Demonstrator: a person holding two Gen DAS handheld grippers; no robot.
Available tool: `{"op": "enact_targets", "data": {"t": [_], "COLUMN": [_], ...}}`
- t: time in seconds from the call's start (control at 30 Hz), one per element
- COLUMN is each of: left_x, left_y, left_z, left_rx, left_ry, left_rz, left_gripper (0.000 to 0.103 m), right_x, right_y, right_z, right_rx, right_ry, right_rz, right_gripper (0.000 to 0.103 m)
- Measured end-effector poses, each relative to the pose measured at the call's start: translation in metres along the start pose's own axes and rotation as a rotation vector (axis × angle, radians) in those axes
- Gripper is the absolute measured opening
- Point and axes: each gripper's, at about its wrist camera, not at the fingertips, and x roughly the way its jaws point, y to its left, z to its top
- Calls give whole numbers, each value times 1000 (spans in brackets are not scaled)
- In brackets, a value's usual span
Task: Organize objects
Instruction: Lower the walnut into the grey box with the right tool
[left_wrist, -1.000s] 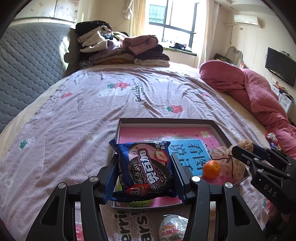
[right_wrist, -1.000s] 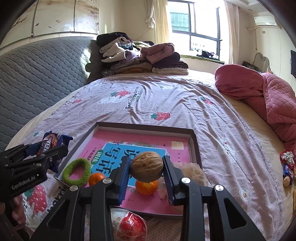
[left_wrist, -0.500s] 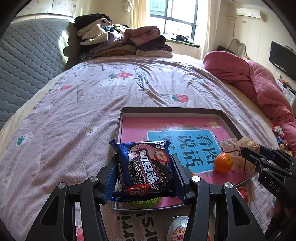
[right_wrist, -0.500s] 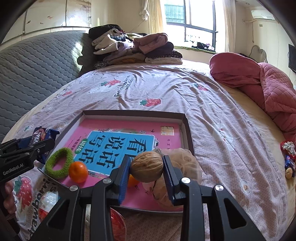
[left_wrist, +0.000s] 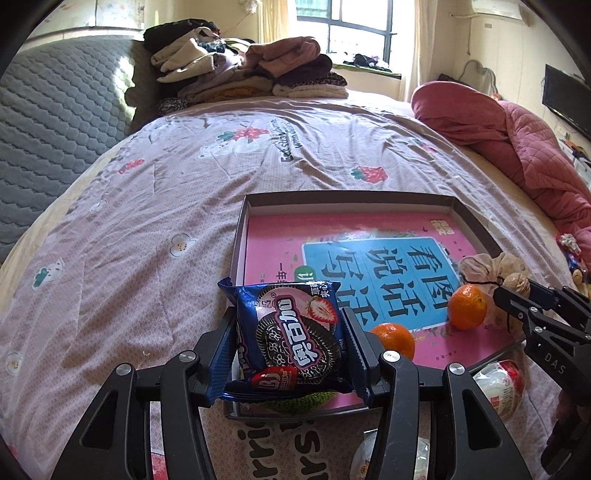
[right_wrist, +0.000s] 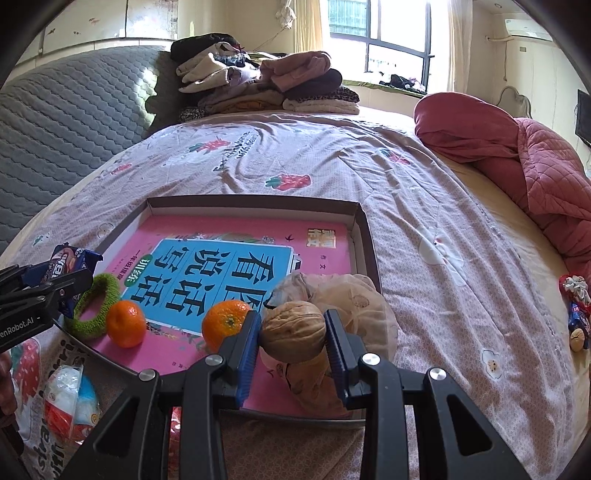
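Both sets of jaws are clamped on something: the left gripper (left_wrist: 290, 334) pinches a blue cookie packet (left_wrist: 288, 336) by its side edges, and the right gripper (right_wrist: 291, 334) squeezes a walnut (right_wrist: 293, 330) between its blue pads. Beneath them spreads a bed (right_wrist: 424, 229) under a pale strawberry-print cover, with a grey quilted headboard (left_wrist: 51, 122) on the left, a stack of folded clothes (left_wrist: 243, 70) at the far end and a rumpled pink quilt (right_wrist: 524, 162) along the right side. On the cover lies a shallow dark cardboard tray (right_wrist: 364, 236) with a pink book (right_wrist: 236, 236) lying flat in it, a blue panel on its cover. The packet hangs above the tray's near left corner, and the walnut above its near right part, over a crumpled beige drawstring pouch (right_wrist: 354, 302) that rests in that corner. A green knitted ring (right_wrist: 94, 306) lies at the tray's near left, partly under the packet. Two mandarins (right_wrist: 125, 323) sit on the book, one just beside the ring, the other (right_wrist: 225, 323) next to the pouch. Outside the tray's near edge, a wrapped egg-shaped sweet (right_wrist: 70, 402) lies on the cover.
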Motion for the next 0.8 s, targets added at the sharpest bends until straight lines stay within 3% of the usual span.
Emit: {"op": "enact_targets", "data": {"t": [0.8], "left_x": [13], "left_y": [-3], "left_z": [-7], "left_rx": [17], "left_ry": [29], "left_rz": [15], "left_gripper": [55], "right_x": [7], "right_y": [4], "right_z": [-3], "right_rx": [-37], "right_ry": [15], "right_rz": [-21], "right_gripper": [35]}}
